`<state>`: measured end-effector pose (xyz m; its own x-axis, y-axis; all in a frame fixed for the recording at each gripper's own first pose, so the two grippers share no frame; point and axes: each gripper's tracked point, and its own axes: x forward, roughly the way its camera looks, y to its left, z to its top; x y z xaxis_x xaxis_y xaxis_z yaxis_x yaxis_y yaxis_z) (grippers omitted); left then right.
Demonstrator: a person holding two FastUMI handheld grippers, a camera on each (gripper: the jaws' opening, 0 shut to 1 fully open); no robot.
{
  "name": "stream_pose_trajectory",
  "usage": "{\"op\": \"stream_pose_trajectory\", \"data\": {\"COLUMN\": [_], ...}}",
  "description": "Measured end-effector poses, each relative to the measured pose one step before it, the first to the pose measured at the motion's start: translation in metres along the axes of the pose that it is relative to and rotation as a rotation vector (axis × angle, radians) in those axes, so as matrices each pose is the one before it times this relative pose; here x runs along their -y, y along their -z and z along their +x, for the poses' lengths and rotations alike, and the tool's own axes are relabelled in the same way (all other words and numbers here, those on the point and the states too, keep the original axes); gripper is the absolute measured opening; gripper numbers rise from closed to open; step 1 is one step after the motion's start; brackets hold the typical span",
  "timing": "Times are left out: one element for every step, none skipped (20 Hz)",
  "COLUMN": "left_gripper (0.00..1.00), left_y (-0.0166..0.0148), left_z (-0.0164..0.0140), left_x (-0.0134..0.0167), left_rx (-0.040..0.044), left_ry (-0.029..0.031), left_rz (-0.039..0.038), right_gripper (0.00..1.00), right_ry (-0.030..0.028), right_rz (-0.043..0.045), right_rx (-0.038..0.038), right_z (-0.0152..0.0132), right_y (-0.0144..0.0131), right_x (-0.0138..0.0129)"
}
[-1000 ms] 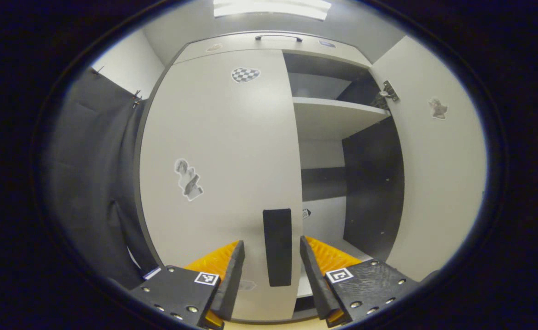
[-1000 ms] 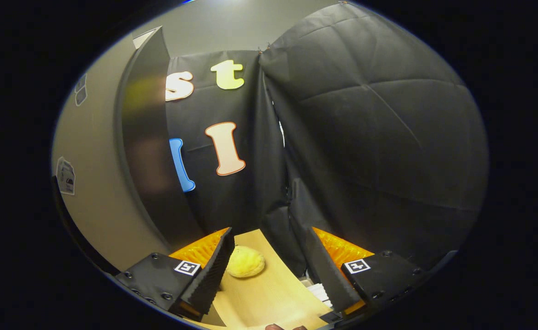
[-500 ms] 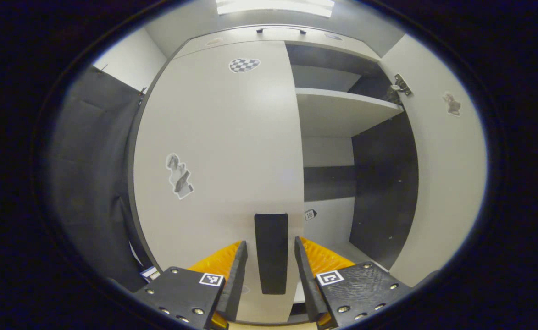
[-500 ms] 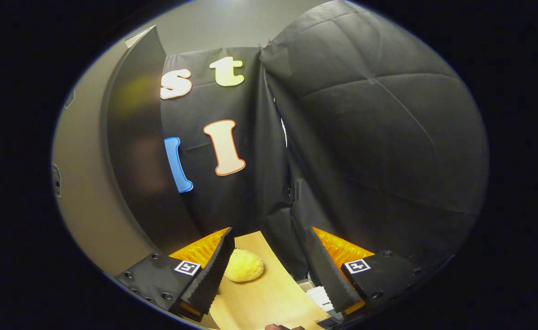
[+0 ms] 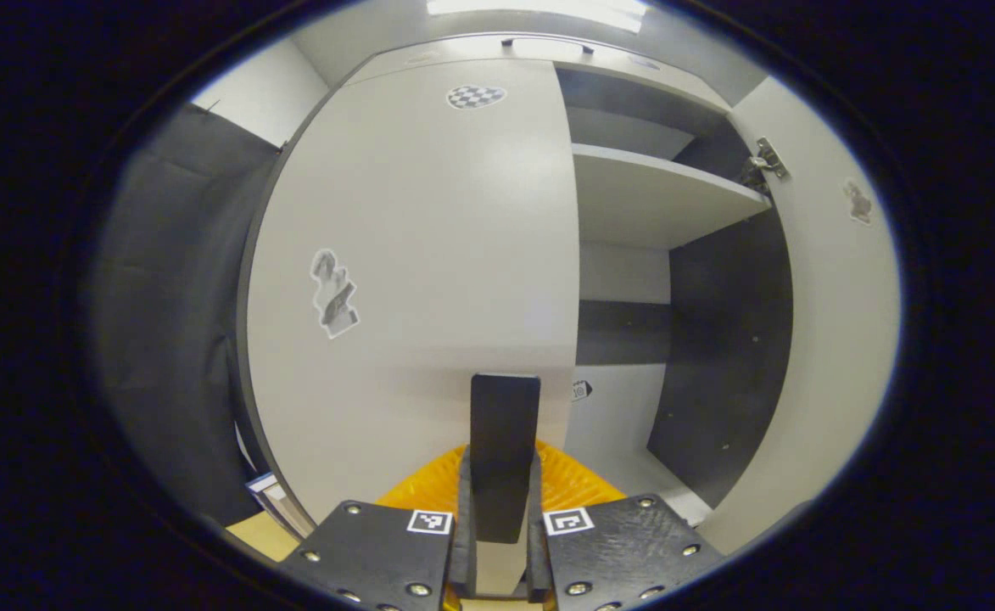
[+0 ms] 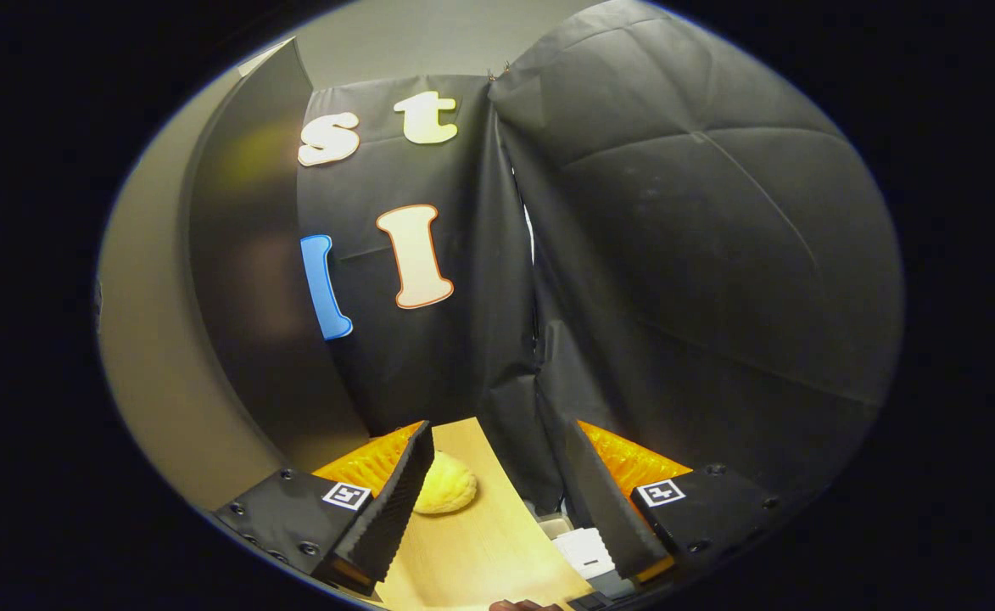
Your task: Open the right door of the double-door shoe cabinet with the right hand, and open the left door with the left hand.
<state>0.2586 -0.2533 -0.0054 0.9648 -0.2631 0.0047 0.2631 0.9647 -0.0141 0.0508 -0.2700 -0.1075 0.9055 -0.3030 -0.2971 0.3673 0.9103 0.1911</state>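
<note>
Left door [image 5: 429,280] handle [image 5: 504,441] pinched by left hand-held gripper [image 5: 499,543].

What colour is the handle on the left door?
The handle is black against the pale grey left door; the left gripper view shows it best.

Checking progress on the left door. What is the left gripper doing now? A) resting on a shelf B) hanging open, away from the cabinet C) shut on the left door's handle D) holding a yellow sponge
C: the left gripper has both fingers pressed on the handle of the closed left door.
</note>
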Motion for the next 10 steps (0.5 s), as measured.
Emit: {"op": "stream_pose_trajectory", "data": {"left_gripper": [0.24, 0.18, 0.22, 0.13, 0.11, 0.08, 0.08, 0.1, 0.08, 0.08], "left_y": [0.00079, -0.00062, 0.00042, -0.00025, 0.00261, 0.00019, -0.00033, 0.00101, -0.00034, 0.00089], "left_z": [-0.00091, 0.00176, -0.0007, -0.00135, 0.0, -0.00078, -0.00095, -0.00177, -0.00211, -0.00144], "left_x": [-0.00083, 0.00064, -0.00084, 0.00056, 0.00029, 0.00028, -0.00058, -0.00051, 0.00013, 0.00021], "left_rx": [0.00119, -0.0023, 0.00061, -0.0032, -0.00315, -0.00156, -0.00016, -0.00119, -0.00112, -0.005], "left_ry": [-0.00416, 0.00431, 0.00208, 0.00393, 0.00568, 0.00623, 0.00556, 0.0089, 0.00995, 0.01055], "left_rz": [-0.0002, 0.01113, -0.00143, -0.00223, -0.00124, 0.00399, 0.0043, 0.00147, -0.00264, -0.00532], "right_gripper": [0.98, 0.98, 0.98, 0.98, 1.0, 0.92, 0.92, 0.92, 0.92, 0.92], "right_ry": [-0.00343, -0.00319, -0.0026, -0.00127, 0.00087, -0.00151, -0.00215, -0.0016, 0.00111, 0.00241], "right_rz": [0.00304, 0.00175, 0.00012, -0.00189, -0.00101, 0.00223, 0.00456, 0.00284, 0.00027, -0.00168], "right_rx": [-0.00269, -0.00019, -0.00026, -0.00354, 0.00051, 0.00432, 0.00505, 0.00405, 0.00343, 0.00176], "right_z": [-0.00153, -0.00168, -0.00101, -0.00176, -0.00148, -0.00253, -0.00406, -0.00286, -0.00382, -0.00466], "right_y": [0.00283, 0.00085, 0.00036, 0.00073, 0.00048, -0.00146, -0.0002, -0.00132, 0.0005, 0.00072], "right_x": [-0.0012, -0.00072, -0.00141, -0.00052, -0.00146, -0.00136, -0.001, -0.00178, -0.00096, -0.00086]}}
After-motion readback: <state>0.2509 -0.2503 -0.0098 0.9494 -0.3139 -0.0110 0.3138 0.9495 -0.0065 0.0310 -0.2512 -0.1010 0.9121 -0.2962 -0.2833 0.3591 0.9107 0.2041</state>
